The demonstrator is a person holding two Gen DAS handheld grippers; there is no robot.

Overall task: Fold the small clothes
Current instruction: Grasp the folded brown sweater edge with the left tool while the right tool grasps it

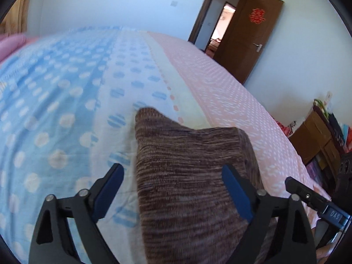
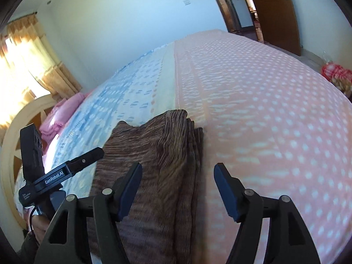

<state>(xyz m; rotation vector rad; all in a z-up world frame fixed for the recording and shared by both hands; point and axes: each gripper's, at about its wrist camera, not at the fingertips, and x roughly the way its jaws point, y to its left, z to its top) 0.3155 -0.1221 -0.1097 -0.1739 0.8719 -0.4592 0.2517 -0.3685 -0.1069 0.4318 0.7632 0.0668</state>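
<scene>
A brown striped knit garment (image 1: 189, 169) lies folded on the bed, and also shows in the right wrist view (image 2: 154, 154). My left gripper (image 1: 173, 176) is open, its blue-padded fingers standing either side of the garment's near end, not closed on it. My right gripper (image 2: 178, 176) is open too, its left finger over the garment's right folded edge and its right finger over bare bedspread. The right gripper's body shows at the lower right of the left wrist view (image 1: 312, 200). The left gripper's body shows at the left of the right wrist view (image 2: 66, 169).
The bedspread is blue dotted (image 1: 55, 110) on the left and pink dotted (image 2: 275, 121) on the right. Pink folded bedding (image 2: 63, 114) lies by the headboard. A brown door (image 1: 248, 37) stands open. Cluttered wooden furniture (image 1: 319, 136) is beside the bed.
</scene>
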